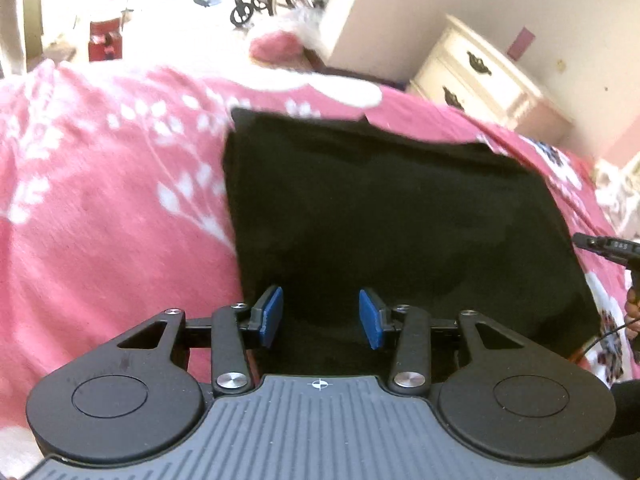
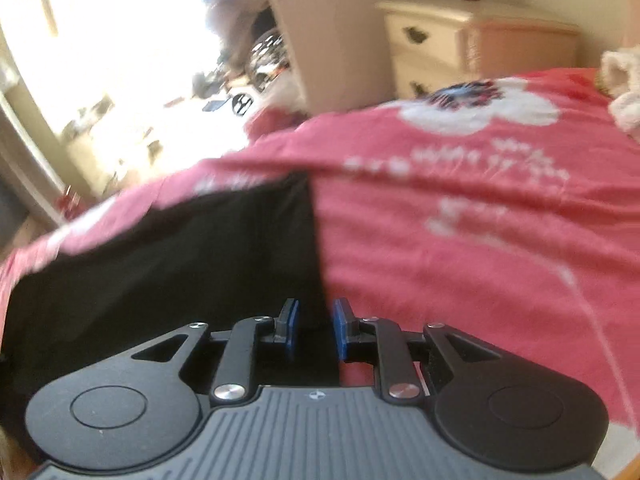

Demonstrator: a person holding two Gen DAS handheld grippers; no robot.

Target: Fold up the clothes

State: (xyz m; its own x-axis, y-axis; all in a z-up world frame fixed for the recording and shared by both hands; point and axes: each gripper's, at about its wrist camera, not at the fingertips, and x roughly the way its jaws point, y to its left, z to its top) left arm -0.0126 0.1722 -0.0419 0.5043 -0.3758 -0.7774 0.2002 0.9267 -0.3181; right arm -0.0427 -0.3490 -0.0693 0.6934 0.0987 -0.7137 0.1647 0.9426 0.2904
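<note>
Black cloth, a garment point(image 1: 380, 216), lies flat on a bed under a pink flowered blanket point(image 1: 100, 200), spread as a smooth, roughly four-sided panel with straight edges; whether it is one layer or already doubled over cannot be told, since the dark fabric shows no seams or creases. The left tool point(image 1: 320, 318) sits over the near edge of the garment with its blue pads standing wide apart and nothing between them. The right tool point(image 2: 314, 330) sits at the garment's right-hand edge, where black meets pink, its pads drawn to a narrow gap; black cloth shows in that gap, but whether the pads pinch it cannot be told. The left wrist view is blurred at its margins and the right wrist view throughout. In judgement, the scene fits either a garment laid out for a fold or one lying flat after a fold. Any further fold would call for both tools to grip matching points along one edge and carry it across evenly.
</note>
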